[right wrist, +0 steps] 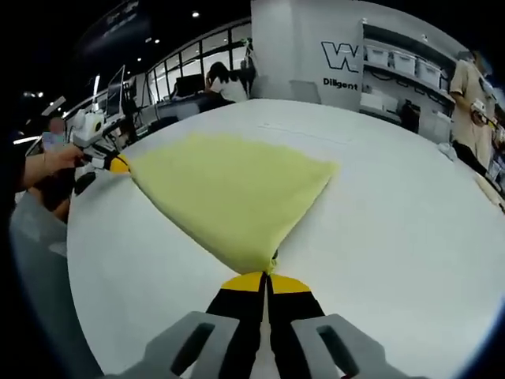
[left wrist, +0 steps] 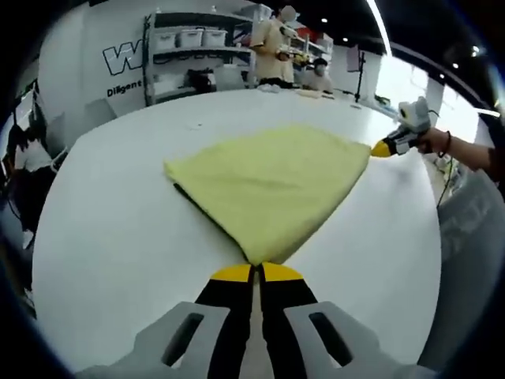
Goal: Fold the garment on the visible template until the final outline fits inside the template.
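With each pair of tongs clamped on a corner, the pale yellow fabric garment (left wrist: 268, 185) lies stretched on the round white desk (left wrist: 118, 237).

Left tongs (left wrist: 257, 272), bottom centre of the left gripper view, are closed on the near corner; right tongs (right wrist: 267, 278), bottom centre of the right gripper view, pinch the opposite one. The held edge runs straight between them, the cloth fanning away toward mid-frame, equally near both hands. No template outline can be made out.
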{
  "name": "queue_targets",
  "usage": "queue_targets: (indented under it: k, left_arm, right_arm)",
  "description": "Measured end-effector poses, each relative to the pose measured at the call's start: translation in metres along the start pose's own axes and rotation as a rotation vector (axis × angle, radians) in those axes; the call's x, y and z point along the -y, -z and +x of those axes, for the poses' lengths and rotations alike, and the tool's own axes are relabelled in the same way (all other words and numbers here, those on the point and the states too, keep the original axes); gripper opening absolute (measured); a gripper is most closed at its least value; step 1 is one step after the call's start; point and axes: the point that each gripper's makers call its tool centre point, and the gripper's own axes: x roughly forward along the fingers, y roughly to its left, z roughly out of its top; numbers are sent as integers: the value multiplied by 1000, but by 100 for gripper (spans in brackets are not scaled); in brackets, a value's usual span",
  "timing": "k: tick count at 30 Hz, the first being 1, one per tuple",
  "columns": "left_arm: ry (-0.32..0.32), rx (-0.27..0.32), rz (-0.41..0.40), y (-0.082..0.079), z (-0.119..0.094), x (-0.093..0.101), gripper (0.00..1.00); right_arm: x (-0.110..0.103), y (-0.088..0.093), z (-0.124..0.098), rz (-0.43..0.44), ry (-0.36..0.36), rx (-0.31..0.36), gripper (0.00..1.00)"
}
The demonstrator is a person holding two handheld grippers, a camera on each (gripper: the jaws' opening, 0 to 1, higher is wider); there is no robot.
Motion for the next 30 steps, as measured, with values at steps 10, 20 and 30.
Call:
queue_targets:
  k: [10,20,30]
  left_arm:
    - [-8,0,-46,12,3,3,10]
    - [-13,28,-94,8,9,-2,4]
    - [-6,-9,80,1,-4,-4,0]
  right_arm:
    - [-1,4,2,-1,-2,-21,0]
    - [-1,6,3,13,-2,-30,0]
    - [3,1,1,23,15,-15,0]
